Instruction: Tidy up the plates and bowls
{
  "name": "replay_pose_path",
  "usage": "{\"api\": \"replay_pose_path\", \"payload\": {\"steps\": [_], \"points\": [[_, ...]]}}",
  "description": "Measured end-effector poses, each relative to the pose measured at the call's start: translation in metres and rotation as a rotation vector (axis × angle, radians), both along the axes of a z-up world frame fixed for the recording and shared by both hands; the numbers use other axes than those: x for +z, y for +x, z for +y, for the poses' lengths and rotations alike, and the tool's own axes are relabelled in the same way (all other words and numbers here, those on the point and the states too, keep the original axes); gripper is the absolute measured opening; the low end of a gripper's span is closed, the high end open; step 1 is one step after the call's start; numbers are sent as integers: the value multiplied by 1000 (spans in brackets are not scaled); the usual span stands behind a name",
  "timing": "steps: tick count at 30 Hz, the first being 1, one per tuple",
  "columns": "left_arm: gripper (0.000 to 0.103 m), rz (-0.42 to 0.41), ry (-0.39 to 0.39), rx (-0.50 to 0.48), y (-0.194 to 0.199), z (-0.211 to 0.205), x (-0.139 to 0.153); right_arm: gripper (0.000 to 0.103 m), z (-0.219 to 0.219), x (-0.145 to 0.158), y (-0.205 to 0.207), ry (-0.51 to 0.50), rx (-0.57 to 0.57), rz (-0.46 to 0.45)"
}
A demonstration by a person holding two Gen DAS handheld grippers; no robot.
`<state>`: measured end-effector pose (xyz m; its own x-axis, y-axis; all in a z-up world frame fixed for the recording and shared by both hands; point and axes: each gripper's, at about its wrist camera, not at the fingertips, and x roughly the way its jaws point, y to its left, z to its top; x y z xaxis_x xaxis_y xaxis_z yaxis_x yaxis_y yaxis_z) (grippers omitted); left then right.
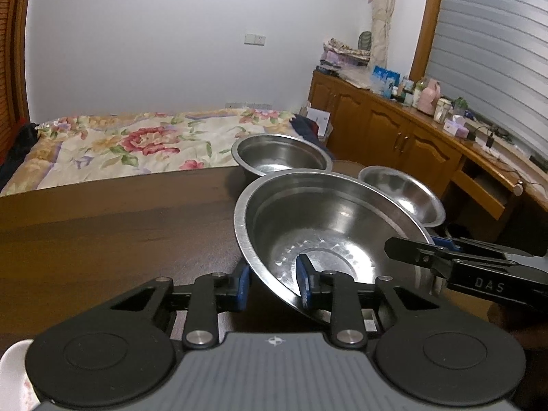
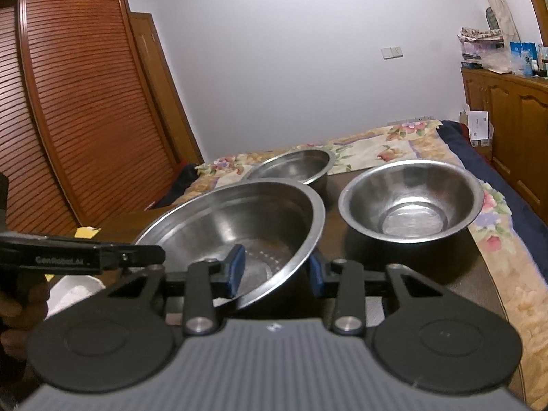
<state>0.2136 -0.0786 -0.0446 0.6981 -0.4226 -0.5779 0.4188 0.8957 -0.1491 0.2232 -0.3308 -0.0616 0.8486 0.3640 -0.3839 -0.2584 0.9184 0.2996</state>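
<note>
A large steel bowl point(image 1: 325, 233) point(image 2: 239, 226) sits tilted over the dark wooden table point(image 1: 120, 226). My left gripper point(image 1: 273, 282) is shut on its near-left rim, one blue pad inside the bowl and one outside. My right gripper point(image 2: 275, 270) is shut on the opposite rim in the same way. Each gripper shows in the other's view, the right gripper point(image 1: 404, 251) at the bowl's right edge and the left gripper point(image 2: 147, 255) at its left edge. A medium steel bowl point(image 1: 281, 154) point(image 2: 294, 166) stands behind. A smaller steel bowl point(image 1: 400, 191) point(image 2: 411, 202) stands to the right.
A white patterned dish point(image 1: 13, 376) lies at the near-left table corner, and something white point(image 2: 75, 287) shows under the large bowl's left side. A floral bed point(image 1: 137, 140) lies beyond the table. Wooden cabinets point(image 1: 394, 130) line the right wall and a louvred wardrobe point(image 2: 85, 102) stands on the left.
</note>
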Motion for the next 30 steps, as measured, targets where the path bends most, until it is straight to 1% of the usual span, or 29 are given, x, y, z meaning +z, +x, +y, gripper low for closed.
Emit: {"api": "replay_pose_path", "payload": {"steps": [5, 14, 21, 30], "points": [[31, -20, -5, -16, -22, 10, 6, 41, 7, 5, -20, -7, 7, -8], [31, 2, -13, -56, -56, 21, 1, 41, 14, 4, -50, -25, 7, 18], [31, 5, -28, -65, -76, 22, -3, 41, 12, 3, -62, -28, 10, 36], [31, 23, -33, -67, -87, 26, -9, 41, 12, 2, -69, -36, 16, 44]]}}
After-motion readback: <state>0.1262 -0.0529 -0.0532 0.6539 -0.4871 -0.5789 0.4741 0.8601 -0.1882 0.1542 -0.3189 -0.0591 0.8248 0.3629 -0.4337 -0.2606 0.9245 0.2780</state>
